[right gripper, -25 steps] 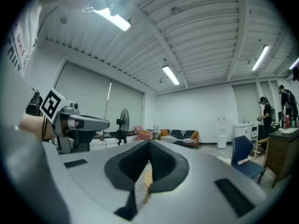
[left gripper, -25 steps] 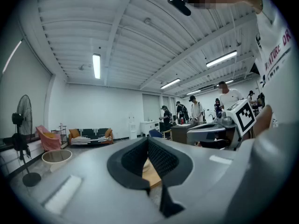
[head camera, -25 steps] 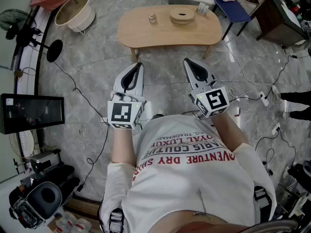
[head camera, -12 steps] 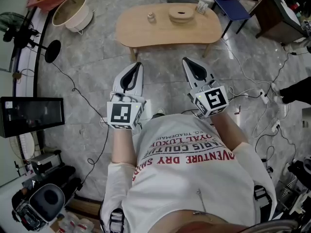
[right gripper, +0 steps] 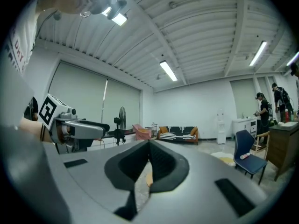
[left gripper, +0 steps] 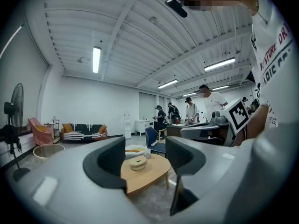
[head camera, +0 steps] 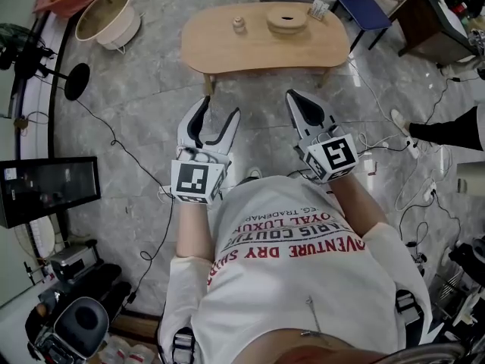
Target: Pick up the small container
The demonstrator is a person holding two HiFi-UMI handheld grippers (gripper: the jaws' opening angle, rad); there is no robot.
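Seen from above, a person in a white printed shirt stands on a grey stone floor. Each hand holds a gripper out in front of the body, and both point level toward a low, rounded wooden table (head camera: pixel 227 55) some way ahead. The small container (head camera: pixel 239 25), a pale little jar, sits on the tabletop to the left of a round wooden dish (head camera: pixel 287 20). It is well apart from both grippers. The left gripper (head camera: pixel 219 108) has just been opening its jaws. They stand about half apart with nothing between them, and only the distant table shows through the gap. This suggests the left gripper is the one being readied for the jar. The right gripper (head camera: pixel 294 97) has its jaws pressed together and holds nothing; it seems to be simply carried alongside. The pickup is not yet under way, as the table must be reached first.
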